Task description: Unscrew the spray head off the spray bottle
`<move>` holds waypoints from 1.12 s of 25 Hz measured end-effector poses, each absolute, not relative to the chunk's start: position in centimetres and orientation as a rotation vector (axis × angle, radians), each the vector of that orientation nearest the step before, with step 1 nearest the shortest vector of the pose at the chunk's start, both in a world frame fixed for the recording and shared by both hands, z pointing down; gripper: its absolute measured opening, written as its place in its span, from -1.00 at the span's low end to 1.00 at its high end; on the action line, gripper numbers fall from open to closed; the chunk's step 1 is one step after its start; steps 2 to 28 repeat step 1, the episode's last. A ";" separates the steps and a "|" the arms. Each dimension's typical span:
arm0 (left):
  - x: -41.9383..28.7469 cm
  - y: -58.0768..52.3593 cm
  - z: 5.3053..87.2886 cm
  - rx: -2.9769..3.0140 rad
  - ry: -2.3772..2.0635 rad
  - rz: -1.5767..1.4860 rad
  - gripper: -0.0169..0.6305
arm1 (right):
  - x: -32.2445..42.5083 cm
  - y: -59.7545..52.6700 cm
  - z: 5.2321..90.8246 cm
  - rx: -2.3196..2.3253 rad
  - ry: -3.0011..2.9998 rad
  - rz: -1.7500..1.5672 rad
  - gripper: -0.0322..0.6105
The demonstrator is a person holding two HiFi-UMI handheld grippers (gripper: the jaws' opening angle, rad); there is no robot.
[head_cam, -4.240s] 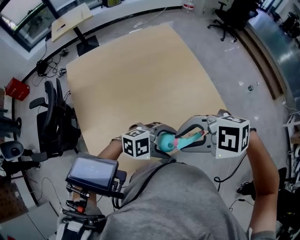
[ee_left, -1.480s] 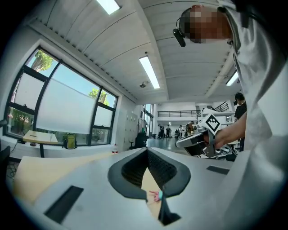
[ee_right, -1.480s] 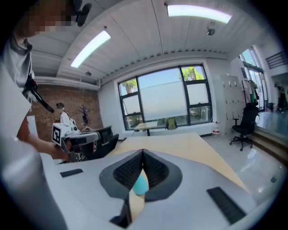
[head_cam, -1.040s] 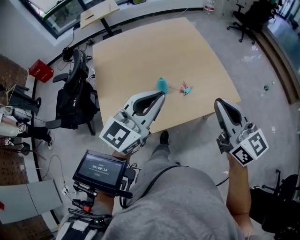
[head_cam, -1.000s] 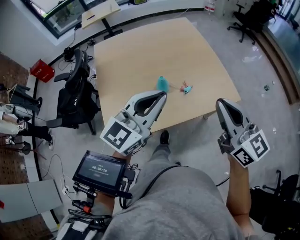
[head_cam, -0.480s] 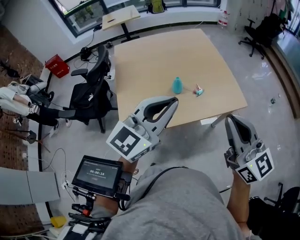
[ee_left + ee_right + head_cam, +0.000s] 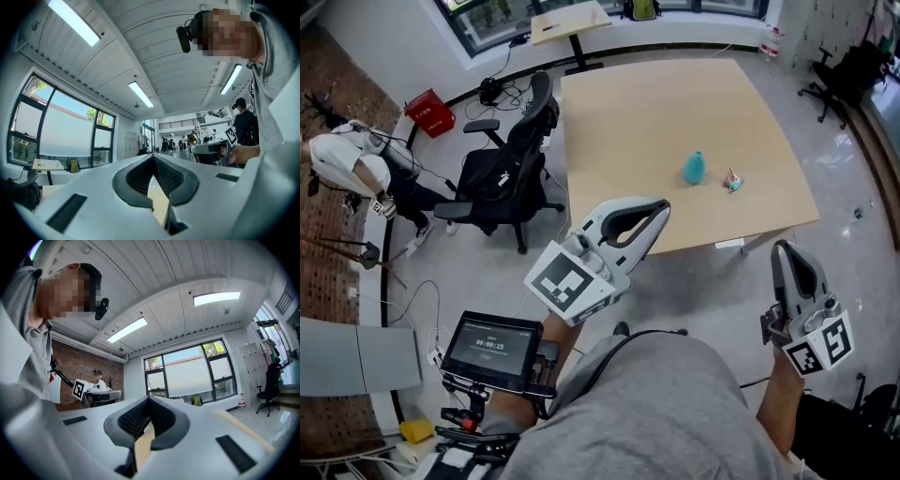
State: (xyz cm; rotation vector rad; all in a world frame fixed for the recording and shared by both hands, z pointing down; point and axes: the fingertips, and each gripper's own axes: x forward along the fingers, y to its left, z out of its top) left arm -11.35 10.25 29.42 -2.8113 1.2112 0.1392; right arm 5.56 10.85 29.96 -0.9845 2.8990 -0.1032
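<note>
Matt wood table point(image 7: 647, 122), smooth plastic bottle point(image 7: 695, 168) — glossy floor point(image 7: 851, 155)

Head cam steeply down, both gripper cams tilted up
Head cam high above left gripper point(image 7: 661, 208) and right gripper point(image 7: 785, 249), table point(image 7: 656, 122) well ahead of both; each gripper cam sits close behind its own jaws, facing ceiling point(image 7: 140, 42) and windows point(image 7: 197, 371); both share the green backpack point(image 7: 72, 165) ahead

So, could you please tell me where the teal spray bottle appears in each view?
Head view: teal spray bottle upright on the table, upper right, spray head lying beside it.
Left gripper view: not in it.
Right gripper view: not in it.
Shared landmark: the green backpack.
</note>
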 end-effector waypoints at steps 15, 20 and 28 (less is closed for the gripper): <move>-12.4 10.5 29.8 -2.813 1.217 0.139 -0.94 | 4.7 11.2 30.3 -0.988 2.900 -0.111 -0.88; -12.4 10.5 29.8 -2.813 1.217 0.139 -0.94 | 4.7 11.2 30.3 -0.988 2.900 -0.111 -0.88; -12.4 10.5 29.8 -2.813 1.217 0.139 -0.94 | 4.7 11.2 30.3 -0.988 2.900 -0.111 -0.88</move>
